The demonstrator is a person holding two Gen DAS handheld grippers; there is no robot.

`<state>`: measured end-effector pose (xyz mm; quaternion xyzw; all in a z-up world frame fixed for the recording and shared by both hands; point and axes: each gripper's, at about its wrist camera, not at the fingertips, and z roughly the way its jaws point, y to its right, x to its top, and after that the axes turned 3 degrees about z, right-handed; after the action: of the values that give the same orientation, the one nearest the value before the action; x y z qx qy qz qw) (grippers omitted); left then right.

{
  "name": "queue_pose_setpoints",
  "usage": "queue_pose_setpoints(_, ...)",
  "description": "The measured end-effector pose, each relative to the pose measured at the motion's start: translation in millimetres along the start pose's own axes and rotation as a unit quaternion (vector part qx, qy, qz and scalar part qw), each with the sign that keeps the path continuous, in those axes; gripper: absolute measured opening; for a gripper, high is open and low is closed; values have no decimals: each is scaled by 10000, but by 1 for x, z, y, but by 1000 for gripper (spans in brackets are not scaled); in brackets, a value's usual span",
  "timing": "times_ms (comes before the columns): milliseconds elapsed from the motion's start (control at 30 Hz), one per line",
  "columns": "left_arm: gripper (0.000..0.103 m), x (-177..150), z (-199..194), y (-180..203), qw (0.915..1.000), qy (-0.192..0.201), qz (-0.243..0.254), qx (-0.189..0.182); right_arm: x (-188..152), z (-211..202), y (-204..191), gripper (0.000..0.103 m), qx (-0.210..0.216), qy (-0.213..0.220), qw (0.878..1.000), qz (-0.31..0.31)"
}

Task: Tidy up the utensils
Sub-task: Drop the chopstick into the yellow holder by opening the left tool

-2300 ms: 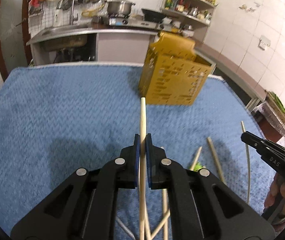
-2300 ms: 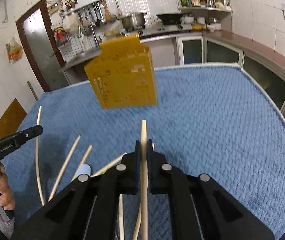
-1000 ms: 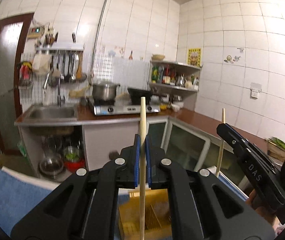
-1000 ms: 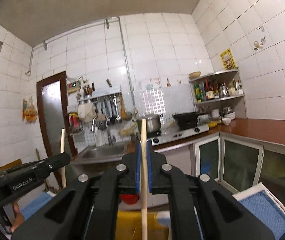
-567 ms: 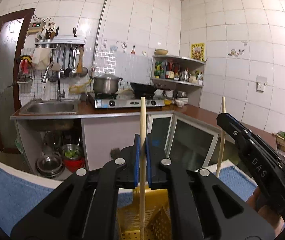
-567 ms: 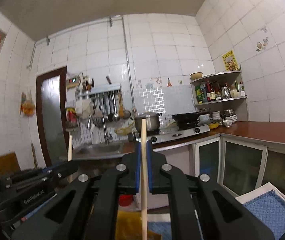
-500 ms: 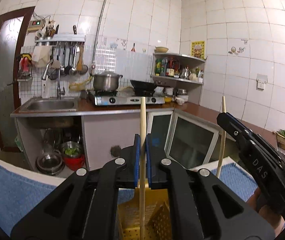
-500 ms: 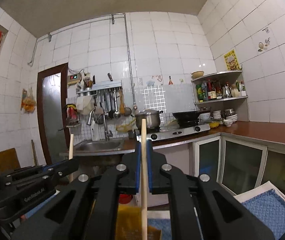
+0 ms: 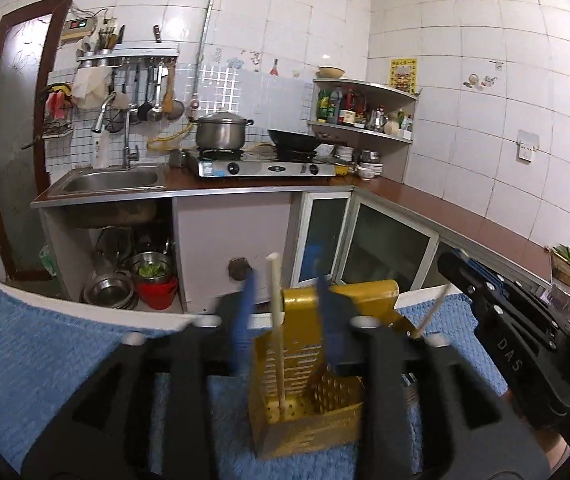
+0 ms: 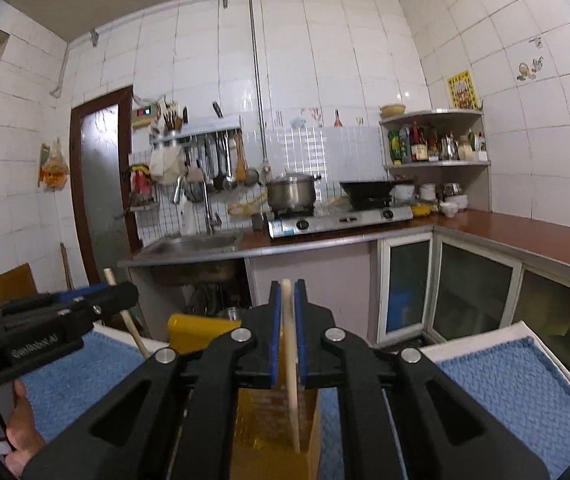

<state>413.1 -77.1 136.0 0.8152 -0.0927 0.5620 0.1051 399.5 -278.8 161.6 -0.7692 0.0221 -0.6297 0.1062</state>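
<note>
Yellow holder (image 9: 309,400) sits on the blue cloth (image 9: 45,360) below me — my left gripper (image 9: 285,316) has just sprung apart, its chopstick (image 9: 276,320) standing free inside; my right gripper (image 10: 286,332) has been loosening too, its chopstick (image 10: 290,360) slack between the pads, tip down in the holder.

Yellow perforated basket (image 9: 305,400), upright on the blue cloth-covered surface (image 9: 45,360), open at the top, with a taller back panel; one pale wooden chopstick (image 9: 276,320) stands nearly upright inside it, lower end on the basket floor, top above the rim; a second chopstick (image 10: 291,380) also stands in the basket, leaning slightly; its lower end is down inside.
</note>
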Motion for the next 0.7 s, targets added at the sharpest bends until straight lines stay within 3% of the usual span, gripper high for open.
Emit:
queue_pose_setpoints(33,54,1,-7,-3,10000,-32,-40,39,1,-3,1,29,-21,-77,10000,33)
queue_pose_setpoints(67,57,2,-12,-5,9999,-63,-65,62,2,-9,2,46,-70,-111,9999,75)
queue_pose_setpoints(233,77,1,-47,-26,9989,-389,-201,178,2,-40,5,48,-372,-320,9988,20)
queue_pose_setpoints(300,91,-4,-61,-33,9985,-463,-212,222,2,-55,4,52,-455,-377,9982,-30)
queue_pose_setpoints(400,98,-18,-89,-45,9976,-573,-205,341,-3,-82,1,59,-618,-448,9969,-182)
queue_pose_setpoints(700,98,-63,-141,-53,9937,-1005,-88,479,-36,-151,2,63,-727,-856,9936,91)
